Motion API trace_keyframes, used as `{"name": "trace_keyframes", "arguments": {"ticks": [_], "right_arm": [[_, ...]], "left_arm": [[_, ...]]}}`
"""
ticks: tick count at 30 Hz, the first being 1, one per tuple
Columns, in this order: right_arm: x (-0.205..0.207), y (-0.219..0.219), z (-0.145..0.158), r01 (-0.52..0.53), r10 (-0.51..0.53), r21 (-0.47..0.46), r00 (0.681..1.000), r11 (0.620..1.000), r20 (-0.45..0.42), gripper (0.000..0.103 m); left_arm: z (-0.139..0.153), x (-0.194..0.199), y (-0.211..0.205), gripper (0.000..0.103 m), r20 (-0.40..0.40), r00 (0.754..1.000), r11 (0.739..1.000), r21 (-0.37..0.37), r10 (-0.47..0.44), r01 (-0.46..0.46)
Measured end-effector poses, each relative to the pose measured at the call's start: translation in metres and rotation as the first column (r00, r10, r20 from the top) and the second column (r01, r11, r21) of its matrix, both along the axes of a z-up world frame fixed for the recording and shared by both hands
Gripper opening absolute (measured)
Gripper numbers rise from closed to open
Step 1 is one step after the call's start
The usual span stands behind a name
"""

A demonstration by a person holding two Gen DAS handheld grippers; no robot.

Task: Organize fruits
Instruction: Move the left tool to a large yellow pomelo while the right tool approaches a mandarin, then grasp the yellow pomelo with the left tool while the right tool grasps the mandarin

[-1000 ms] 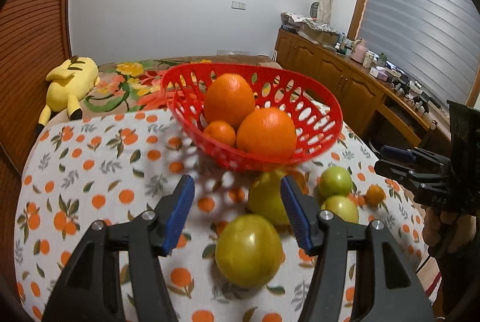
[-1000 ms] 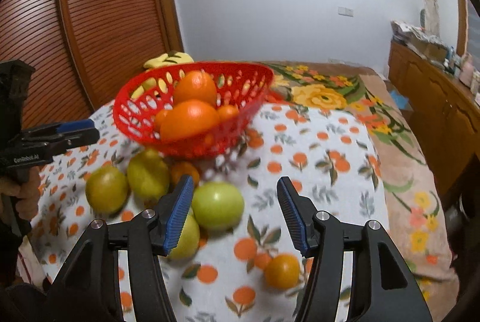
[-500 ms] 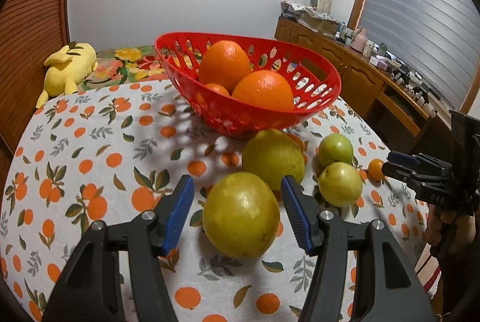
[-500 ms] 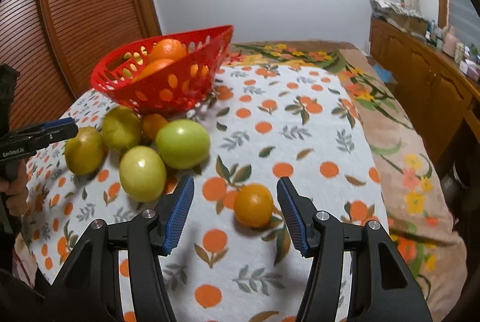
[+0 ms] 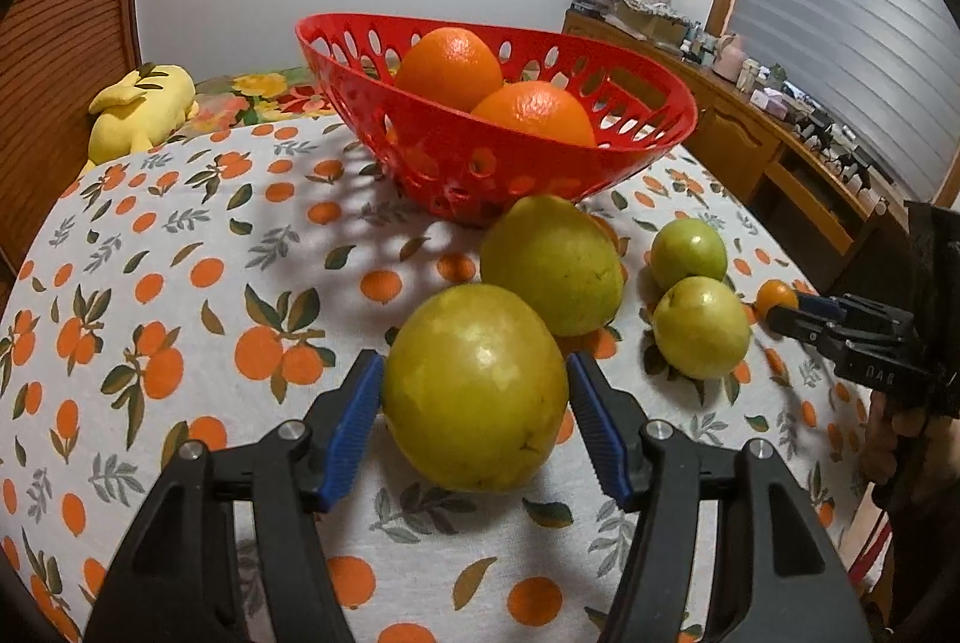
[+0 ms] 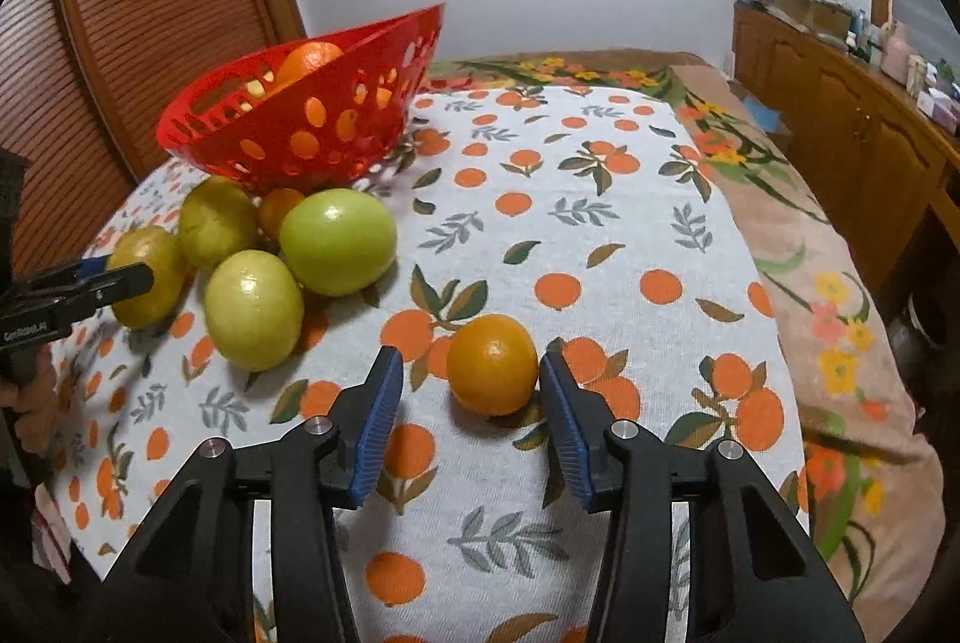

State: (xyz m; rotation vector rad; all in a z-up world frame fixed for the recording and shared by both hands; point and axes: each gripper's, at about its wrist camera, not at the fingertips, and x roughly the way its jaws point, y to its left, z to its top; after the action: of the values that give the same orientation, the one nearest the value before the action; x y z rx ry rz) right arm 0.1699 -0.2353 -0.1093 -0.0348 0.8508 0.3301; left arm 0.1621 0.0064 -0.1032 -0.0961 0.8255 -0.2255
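Note:
A red perforated basket point(image 5: 540, 163) holds two big oranges point(image 5: 450, 67) on the orange-print tablecloth point(image 5: 180, 283). In front of it lie two large yellow-green fruits, two green apples point(image 5: 701, 328) and a small orange point(image 6: 492, 364). My left gripper point(image 5: 474, 367) straddles the nearer yellow-green fruit point(image 5: 474, 403). Its jaws are opening and the blue pads stand just off the fruit's sides. My right gripper point(image 6: 471, 361) has the small orange between its jaws, which are closing. The right pad is almost at the peel and a gap remains on the left.
A yellow plush toy point(image 5: 141, 109) lies beyond the table's far left edge. A wooden cabinet point(image 5: 780, 145) with clutter runs along the right wall. A slatted wooden door point(image 6: 150, 13) stands behind the basket. Flowered bedding point(image 6: 810, 253) lies past the table's right edge.
Both grippers have come down and forward toward the table. The left one now has the yellow-green fruit between its pads. The right jaws have narrowed around the small orange.

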Motion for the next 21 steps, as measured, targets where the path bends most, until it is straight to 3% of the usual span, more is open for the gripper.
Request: {"name": "trace_keyframes", "arguments": {"ticks": [4, 7, 14, 21], "right_arm": [[0.003, -0.004, -0.004, 0.008, -0.008, 0.012, 1.000, 1.000, -0.012, 0.031], [0.003, -0.007, -0.005, 0.013, -0.013, 0.036, 1.000, 0.999, -0.011, 0.031], [-0.001, 0.003, -0.005, 0.015, -0.014, -0.034, 1.000, 0.999, 0.019, 0.030], [-0.001, 0.005, -0.005, 0.014, -0.013, -0.040, 1.000, 0.999, 0.024, 0.030]], "left_arm": [[-0.006, 0.001, 0.001, 0.063, -0.015, 1.000, 1.000, -0.015, -0.008, 0.008], [-0.009, 0.001, -0.002, 0.064, -0.013, 1.000, 1.000, -0.011, -0.014, 0.014], [-0.013, 0.006, -0.009, 0.065, -0.024, 1.000, 1.000, -0.008, -0.012, 0.012], [-0.014, 0.005, -0.005, 0.061, -0.021, 1.000, 0.999, -0.037, -0.009, 0.008]]}}
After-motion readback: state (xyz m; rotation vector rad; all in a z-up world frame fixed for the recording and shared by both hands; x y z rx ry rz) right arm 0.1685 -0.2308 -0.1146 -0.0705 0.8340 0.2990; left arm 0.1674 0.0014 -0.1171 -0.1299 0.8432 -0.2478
